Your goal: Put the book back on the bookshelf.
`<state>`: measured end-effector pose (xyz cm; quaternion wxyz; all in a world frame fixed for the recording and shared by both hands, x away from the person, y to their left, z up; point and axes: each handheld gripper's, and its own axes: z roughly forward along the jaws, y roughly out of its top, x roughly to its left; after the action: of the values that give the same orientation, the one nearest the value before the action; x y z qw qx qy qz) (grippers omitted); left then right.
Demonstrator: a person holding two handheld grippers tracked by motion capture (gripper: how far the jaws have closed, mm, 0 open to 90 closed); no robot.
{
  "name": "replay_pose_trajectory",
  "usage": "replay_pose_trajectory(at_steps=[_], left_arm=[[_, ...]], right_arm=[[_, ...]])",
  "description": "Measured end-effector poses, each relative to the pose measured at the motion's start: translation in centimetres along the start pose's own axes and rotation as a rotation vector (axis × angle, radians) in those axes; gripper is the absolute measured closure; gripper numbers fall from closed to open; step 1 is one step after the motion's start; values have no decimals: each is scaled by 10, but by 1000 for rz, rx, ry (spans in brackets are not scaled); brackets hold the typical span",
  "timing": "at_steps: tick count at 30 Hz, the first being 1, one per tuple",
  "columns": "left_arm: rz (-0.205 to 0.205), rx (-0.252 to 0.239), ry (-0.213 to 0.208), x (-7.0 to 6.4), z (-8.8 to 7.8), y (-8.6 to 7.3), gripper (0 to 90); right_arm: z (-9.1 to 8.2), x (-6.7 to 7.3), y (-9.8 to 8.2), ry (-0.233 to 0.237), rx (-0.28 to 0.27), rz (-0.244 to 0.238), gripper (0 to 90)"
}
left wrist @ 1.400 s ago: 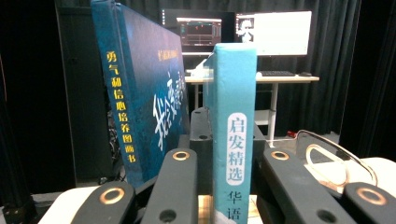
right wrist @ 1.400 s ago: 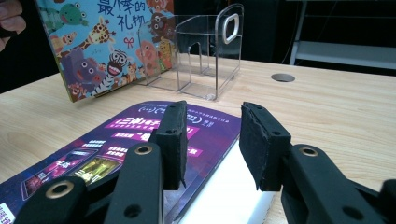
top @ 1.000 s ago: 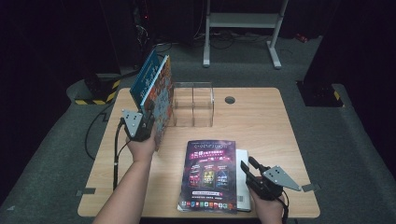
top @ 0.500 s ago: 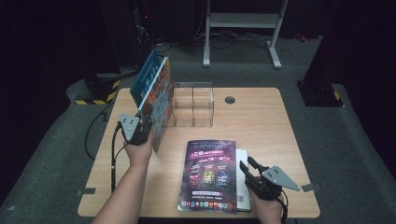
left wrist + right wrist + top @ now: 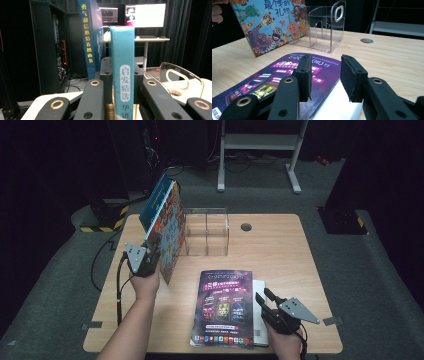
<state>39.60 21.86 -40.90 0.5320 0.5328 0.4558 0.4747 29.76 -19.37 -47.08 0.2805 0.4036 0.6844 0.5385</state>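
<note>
While right gripper hangs spread over magazine, left gripper pinches teal book.

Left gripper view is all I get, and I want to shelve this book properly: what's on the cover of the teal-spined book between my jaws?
Observer: Cartoon animals. The right gripper view shows the teal-spined book with a giraffe and a zebra on its cover.
Operator: Where is the clear holder relative to it?
Observer: In the high view the clear holder stands just right of the book, and both its compartments look empty.
Operator: And my other hand?
Observer: The right gripper sits with its jaws open at the right edge of a purple magazine lying flat near the table's front.
</note>
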Motion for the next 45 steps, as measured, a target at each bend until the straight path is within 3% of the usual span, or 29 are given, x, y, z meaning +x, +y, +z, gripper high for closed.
replay_pose_trajectory(at_steps=[15, 37, 45], left_arm=[[21, 7, 2, 3, 0, 1, 770], [75, 50, -31, 7, -1, 4, 736], [87, 38, -24, 7, -3, 6, 733]], right_arm=[[2, 1, -1, 4, 8, 0, 614], [2, 1, -1, 8, 8, -3, 614], [1, 1, 0, 5, 5, 0, 614]])
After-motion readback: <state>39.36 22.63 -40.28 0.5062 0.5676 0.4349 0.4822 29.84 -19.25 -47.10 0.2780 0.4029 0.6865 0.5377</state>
